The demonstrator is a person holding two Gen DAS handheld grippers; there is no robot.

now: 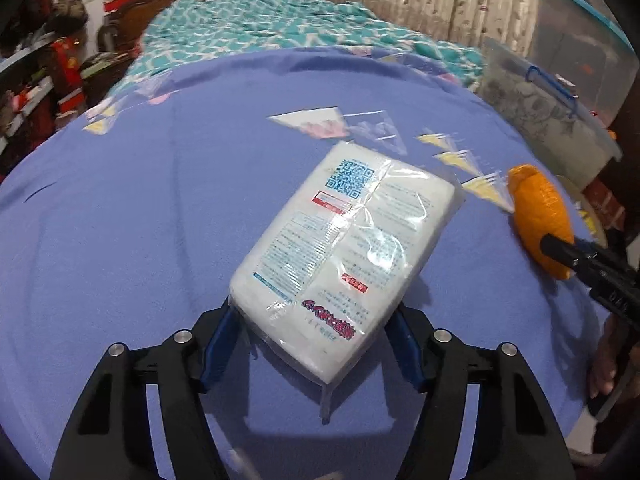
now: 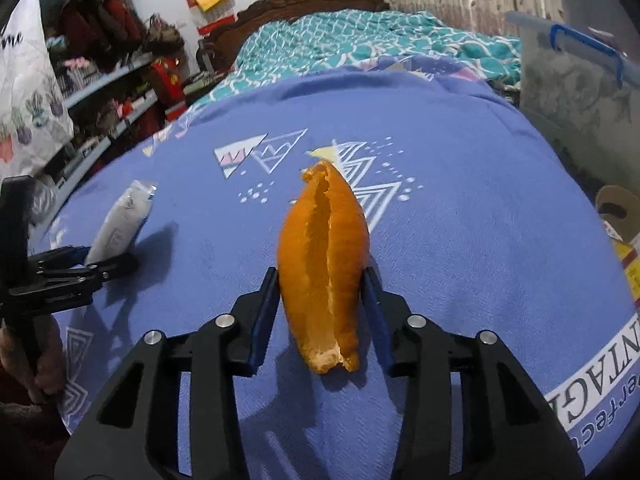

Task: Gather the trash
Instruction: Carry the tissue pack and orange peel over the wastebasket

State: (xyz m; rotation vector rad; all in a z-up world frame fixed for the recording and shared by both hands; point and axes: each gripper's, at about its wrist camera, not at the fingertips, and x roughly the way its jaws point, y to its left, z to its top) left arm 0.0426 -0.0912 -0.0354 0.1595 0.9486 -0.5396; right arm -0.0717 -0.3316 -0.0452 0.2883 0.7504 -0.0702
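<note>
left wrist view: the left hand-held gripper [image 1: 316, 344] is clenched on the near end of a plastic-wrapped tissue pack [image 1: 340, 248], blue pads pressed against both sides, and the pack juts forward above the purple bedspread [image 1: 120, 220]. at the right edge the orange peel [image 1: 538, 216] shows, pinched in the black tip of the other tool. the pack looks light and soft; its film is glossy and likely slippery, so i judge a squeeze across the padded body safer than a pinch on the loose seam flap hanging below it.

right wrist view: the right hand-held gripper [image 2: 322, 312] is clamped on the orange peel [image 2: 324, 264], a curled boat-shaped piece standing on edge between the pads, its tip pointing away over the bedspread [image 2: 460, 220]. the peel seems light, springy and a bit brittle at its torn rim; holding it across the curved middle, as now, should keep it from cracking or slipping. at the left edge the left tool carries the tissue pack [image 2: 120, 220] edge-on. a clear storage bin [image 2: 568, 80] stands beside the bed at the right; no trash container can be told apart for certain.
</note>
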